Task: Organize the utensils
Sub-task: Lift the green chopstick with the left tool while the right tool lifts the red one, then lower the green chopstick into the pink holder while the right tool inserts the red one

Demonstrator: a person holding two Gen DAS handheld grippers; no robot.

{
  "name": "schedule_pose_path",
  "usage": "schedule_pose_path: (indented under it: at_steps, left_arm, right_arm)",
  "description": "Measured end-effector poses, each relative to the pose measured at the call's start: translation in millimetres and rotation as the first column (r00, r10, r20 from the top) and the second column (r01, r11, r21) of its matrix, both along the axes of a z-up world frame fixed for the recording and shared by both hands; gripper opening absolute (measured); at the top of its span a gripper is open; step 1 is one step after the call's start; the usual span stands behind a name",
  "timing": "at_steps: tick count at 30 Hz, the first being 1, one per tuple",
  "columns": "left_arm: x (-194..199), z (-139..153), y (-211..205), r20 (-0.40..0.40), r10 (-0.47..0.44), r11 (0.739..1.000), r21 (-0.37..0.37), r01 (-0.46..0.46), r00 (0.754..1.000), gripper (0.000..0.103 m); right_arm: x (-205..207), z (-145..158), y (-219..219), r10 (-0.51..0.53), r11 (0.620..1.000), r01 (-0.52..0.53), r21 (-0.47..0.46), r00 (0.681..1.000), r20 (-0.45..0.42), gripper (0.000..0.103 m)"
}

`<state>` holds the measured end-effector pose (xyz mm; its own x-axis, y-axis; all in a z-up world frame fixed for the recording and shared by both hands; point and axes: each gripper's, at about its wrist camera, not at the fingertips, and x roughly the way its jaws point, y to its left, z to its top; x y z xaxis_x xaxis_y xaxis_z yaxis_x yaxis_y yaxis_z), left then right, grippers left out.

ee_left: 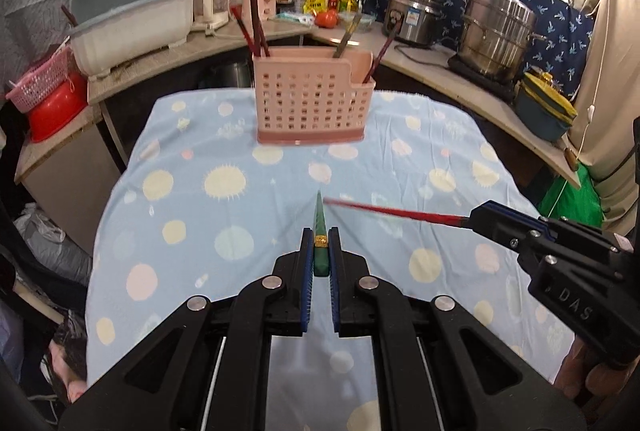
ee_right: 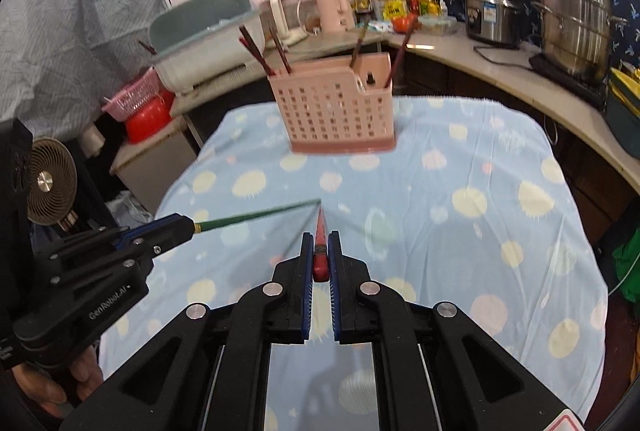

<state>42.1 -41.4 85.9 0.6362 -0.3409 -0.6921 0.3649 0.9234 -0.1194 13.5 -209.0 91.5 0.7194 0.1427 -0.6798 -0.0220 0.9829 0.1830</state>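
A pink perforated utensil holder stands at the far end of the table with several dark red chopsticks upright in it. My left gripper is shut on a green chopstick, which points forward above the cloth; it also shows in the right wrist view. My right gripper is shut on a red chopstick, seen from the left wrist view pointing left. The right gripper is to the right of the left one, the two chopstick tips close together.
The table carries a blue cloth with pale dots. Behind it a curved counter holds steel pots, bottles, a kettle and a dish rack. A small fan stands at the left.
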Motion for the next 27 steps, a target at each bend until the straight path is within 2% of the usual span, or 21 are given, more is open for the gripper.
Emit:
schedule_pose_path:
  at_steps: [5,16,23,27]
  left_arm:
    - [16.3,31.6,-3.5,0.069,-0.010,1.000,-0.011,0.011,0.998,0.007]
    - [59.6,90.9,-6.2,0.147,-0.024,0.998,-0.060,0.033,0.989,0.007]
    - [92.1,143.8,-8.7,0.250,-0.012,0.997,-0.070,0.031,0.968,0.007]
    - [119.0,178.2,-16.9,0.322,0.001,0.997,-0.073,0.024,0.947,0.007]
  right_arm:
    - [16.8,34.1,-4.5,0.005,1.000,-0.005,0.007,0.998,0.060,0.007]
    - [56.8,94.4,-10.1,0.020,1.000,-0.018,-0.017,0.985,0.173,0.007]
    - [100.3,138.6,-24.1,0.003,1.000,-0.003,-0.001,0.968,0.249,0.007]
    - [133.2,168.0,-30.5,-0.011,1.000,0.007,0.016,0.956,0.295,0.007]
